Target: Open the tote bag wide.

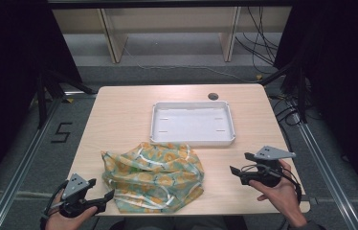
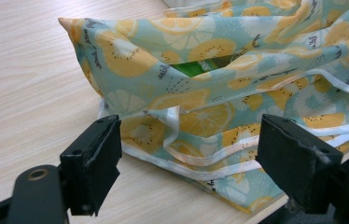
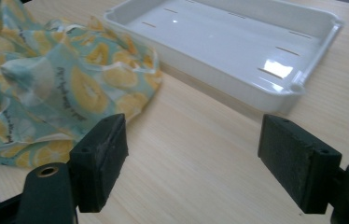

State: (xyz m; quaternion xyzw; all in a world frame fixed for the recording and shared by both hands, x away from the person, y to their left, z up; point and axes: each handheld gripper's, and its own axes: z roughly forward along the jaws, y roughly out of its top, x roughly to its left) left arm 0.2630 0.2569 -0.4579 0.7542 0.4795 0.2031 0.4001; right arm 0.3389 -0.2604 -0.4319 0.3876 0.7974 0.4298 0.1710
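A crumpled cloth bag printed with yellow citrus slices on pale blue lies at the table's near middle. Its white-trimmed opening faces my left gripper, and something green peeks out from inside. The left gripper hovers open just left of the bag, near the front edge, with nothing between its jaws. My right gripper is open too, held to the right of the bag and apart from it. In the right gripper view bare wood lies between the jaws, with the bag at left.
An empty white tray sits behind the bag, its near rim close to the cloth; the tray also lies ahead of the right gripper. A round cable hole marks the wooden table. Shelving and floor cables lie beyond.
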